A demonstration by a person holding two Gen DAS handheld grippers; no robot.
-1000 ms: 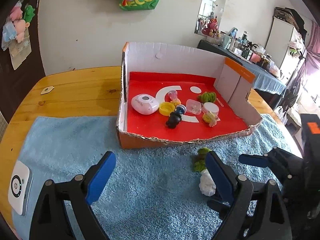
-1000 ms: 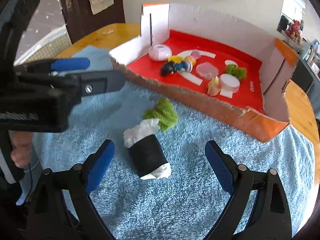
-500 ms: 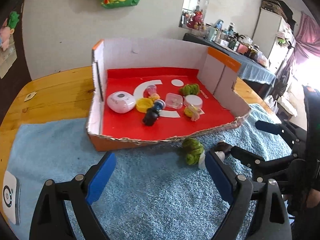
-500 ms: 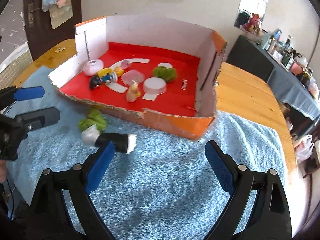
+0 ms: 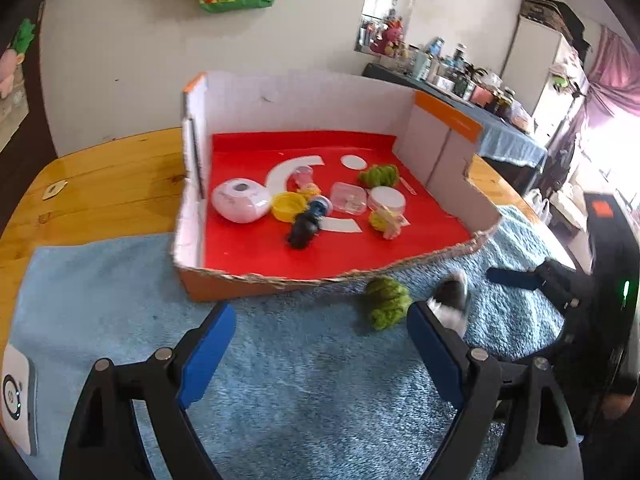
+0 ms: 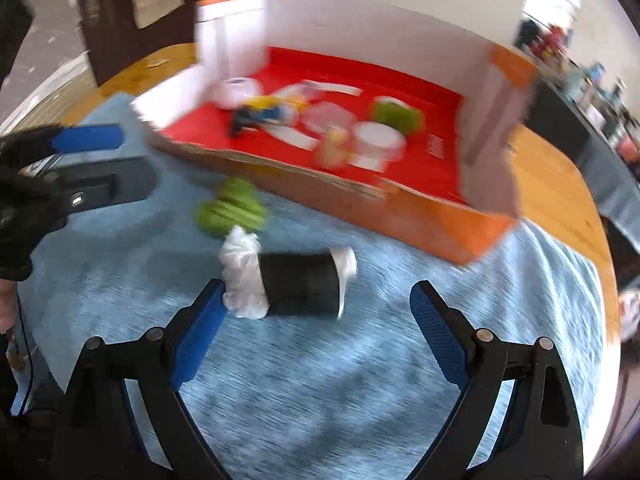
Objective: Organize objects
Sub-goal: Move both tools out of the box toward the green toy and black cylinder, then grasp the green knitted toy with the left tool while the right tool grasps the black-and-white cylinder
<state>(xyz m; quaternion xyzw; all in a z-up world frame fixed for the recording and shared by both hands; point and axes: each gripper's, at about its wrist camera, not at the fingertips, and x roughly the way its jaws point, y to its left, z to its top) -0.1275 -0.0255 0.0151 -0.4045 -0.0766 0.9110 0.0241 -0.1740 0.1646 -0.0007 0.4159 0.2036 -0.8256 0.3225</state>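
Note:
A black roll with white ends (image 6: 298, 289) lies on its side on the blue towel (image 6: 320, 380), just ahead of my open right gripper (image 6: 316, 334). A green fuzzy toy (image 6: 230, 213) lies beside it, near the box front. In the left wrist view the roll (image 5: 450, 300) and the green toy (image 5: 386, 301) lie in front of the red-floored cardboard box (image 5: 240, 280). My left gripper (image 5: 320, 356) is open and empty above the towel. The box holds several small things.
A white device (image 5: 16, 396) lies at the towel's left edge. A small tag (image 5: 52, 190) sits on the wooden table (image 5: 100, 184). A pink-white gadget (image 5: 240, 200) is in the box. The left gripper shows in the right wrist view (image 6: 80, 168).
The right gripper has swung back toward the roll, which now lies close in front of it; its view is blurred. The left gripper shifted so the box sits more centred.

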